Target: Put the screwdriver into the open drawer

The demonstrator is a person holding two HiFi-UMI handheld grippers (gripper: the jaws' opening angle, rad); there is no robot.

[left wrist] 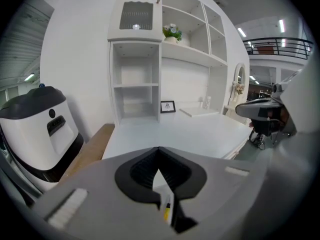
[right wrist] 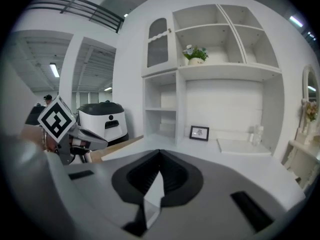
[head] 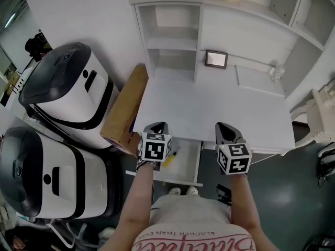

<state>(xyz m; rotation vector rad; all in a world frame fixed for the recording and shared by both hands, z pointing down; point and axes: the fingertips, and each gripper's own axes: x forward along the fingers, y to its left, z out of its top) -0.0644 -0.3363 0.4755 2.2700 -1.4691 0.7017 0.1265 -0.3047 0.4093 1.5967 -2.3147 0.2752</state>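
Observation:
In the head view a yellow-handled screwdriver (head: 171, 158) lies inside the open white drawer (head: 187, 166) under the front edge of the white desk (head: 209, 103). My left gripper (head: 158, 125) hovers just above the drawer's left part, jaws shut and empty. In the left gripper view a sliver of the screwdriver (left wrist: 166, 209) shows below its closed jaws (left wrist: 159, 149). My right gripper (head: 226, 128) hangs over the desk's front edge to the right of the drawer, also shut and holding nothing (right wrist: 160, 151). Each gripper shows in the other's view.
Two white-and-black machines (head: 63, 88) stand on the left, and a brown board (head: 125, 109) leans against the desk's side. A small picture frame (head: 216, 59) and a glass item (head: 276, 75) sit at the back of the desk under the shelves. A white chair (head: 319, 114) is at the right.

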